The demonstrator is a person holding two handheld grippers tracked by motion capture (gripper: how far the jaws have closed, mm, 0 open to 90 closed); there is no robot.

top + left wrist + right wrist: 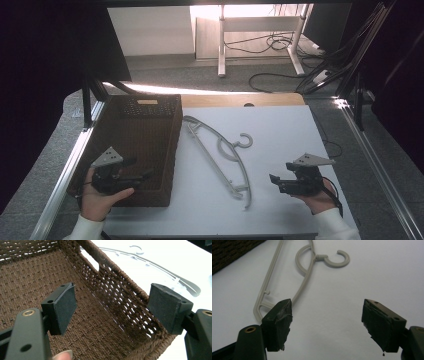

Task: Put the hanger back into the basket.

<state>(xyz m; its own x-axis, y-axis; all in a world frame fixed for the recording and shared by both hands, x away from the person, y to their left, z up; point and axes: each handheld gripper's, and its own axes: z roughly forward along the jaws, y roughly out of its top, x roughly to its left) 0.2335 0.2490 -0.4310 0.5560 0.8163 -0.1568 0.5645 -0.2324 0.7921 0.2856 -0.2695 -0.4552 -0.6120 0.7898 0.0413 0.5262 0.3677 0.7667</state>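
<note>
Lying on the white table [280, 150], hanger [220, 150] beside basket [150, 130]; both claws apart.

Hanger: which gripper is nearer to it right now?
Right. The right gripper sits on the white table just right of the hanger, its near end close by, jaws open. The left gripper hovers over the brown basket, beyond its wall.
</note>
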